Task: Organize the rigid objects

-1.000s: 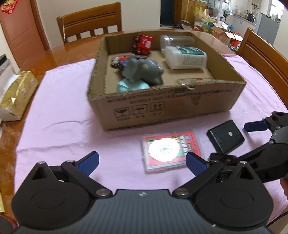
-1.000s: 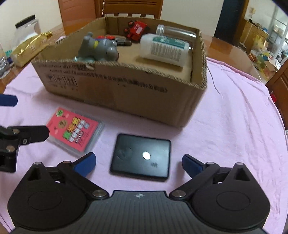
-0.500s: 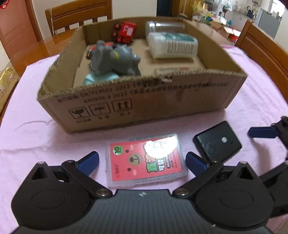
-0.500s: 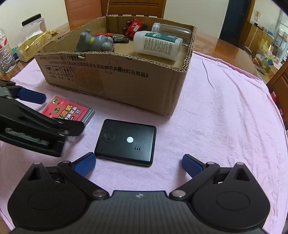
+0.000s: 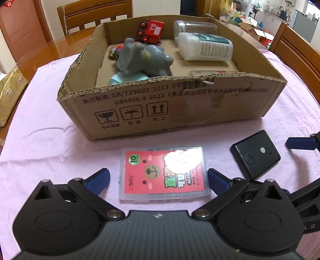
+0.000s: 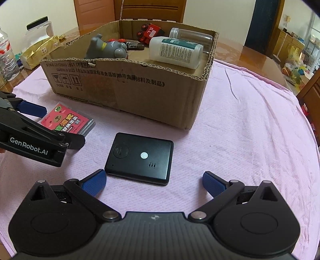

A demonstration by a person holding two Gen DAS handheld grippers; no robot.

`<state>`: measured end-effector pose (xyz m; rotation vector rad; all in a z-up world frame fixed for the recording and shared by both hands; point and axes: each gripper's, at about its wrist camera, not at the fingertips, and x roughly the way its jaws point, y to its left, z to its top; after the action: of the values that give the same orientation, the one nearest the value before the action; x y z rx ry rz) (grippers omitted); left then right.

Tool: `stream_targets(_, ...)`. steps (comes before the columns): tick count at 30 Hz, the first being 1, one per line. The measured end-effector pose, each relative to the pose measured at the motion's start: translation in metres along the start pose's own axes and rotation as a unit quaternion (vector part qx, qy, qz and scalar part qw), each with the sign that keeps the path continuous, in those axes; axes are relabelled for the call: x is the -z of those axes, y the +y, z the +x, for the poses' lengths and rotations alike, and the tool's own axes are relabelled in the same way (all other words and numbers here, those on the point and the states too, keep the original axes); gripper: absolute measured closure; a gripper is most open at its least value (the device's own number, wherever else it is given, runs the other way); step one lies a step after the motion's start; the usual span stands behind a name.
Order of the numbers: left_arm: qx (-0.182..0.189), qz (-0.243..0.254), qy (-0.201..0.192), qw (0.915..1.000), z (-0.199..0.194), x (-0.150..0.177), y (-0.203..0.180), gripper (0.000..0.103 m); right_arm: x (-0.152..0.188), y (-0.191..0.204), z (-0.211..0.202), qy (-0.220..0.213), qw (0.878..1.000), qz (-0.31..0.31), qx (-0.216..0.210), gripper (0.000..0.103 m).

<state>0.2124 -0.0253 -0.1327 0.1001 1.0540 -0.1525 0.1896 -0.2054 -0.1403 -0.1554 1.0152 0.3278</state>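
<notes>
A clear case with a red card (image 5: 165, 173) lies flat on the pink cloth, between the open fingers of my left gripper (image 5: 159, 178); it also shows in the right wrist view (image 6: 69, 122). A flat black device (image 6: 140, 159) lies just ahead of my open right gripper (image 6: 154, 181), nearer its left finger; it shows in the left wrist view too (image 5: 255, 155). The cardboard box (image 5: 180, 104) behind holds a grey elephant toy (image 5: 144, 58), a red toy truck (image 5: 152, 30), a white bottle (image 5: 206, 47) and a clear jar (image 5: 194, 27).
A pink cloth (image 6: 250, 130) covers the wooden table. A gold packet (image 5: 10, 96) lies at the left edge; a plastic jar (image 6: 39, 28) and water bottle (image 6: 6, 58) stand beyond it. Wooden chairs (image 5: 96, 14) stand around the table.
Both grippers have moved closer to the table. The card case now lies between my left fingers, and the black device sits closer to my right fingers. Both stayed open.
</notes>
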Motion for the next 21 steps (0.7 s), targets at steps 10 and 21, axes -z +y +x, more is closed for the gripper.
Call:
stream_targets(10, 0.004, 0.016, -0.002, 0.9999, -0.002, -0.005, -0.002, 0.012, -0.007, 0.007, 0.003, 0.006, 1.0, 0.009, 0.005, 0.0)
stream_targets(21, -0.01, 0.01, -0.001, 0.9999, -0.006, -0.005, 0.027, 0.012, -0.025, 0.023, 0.01, -0.01, 1.0, 0.002, 0.001, 0.014)
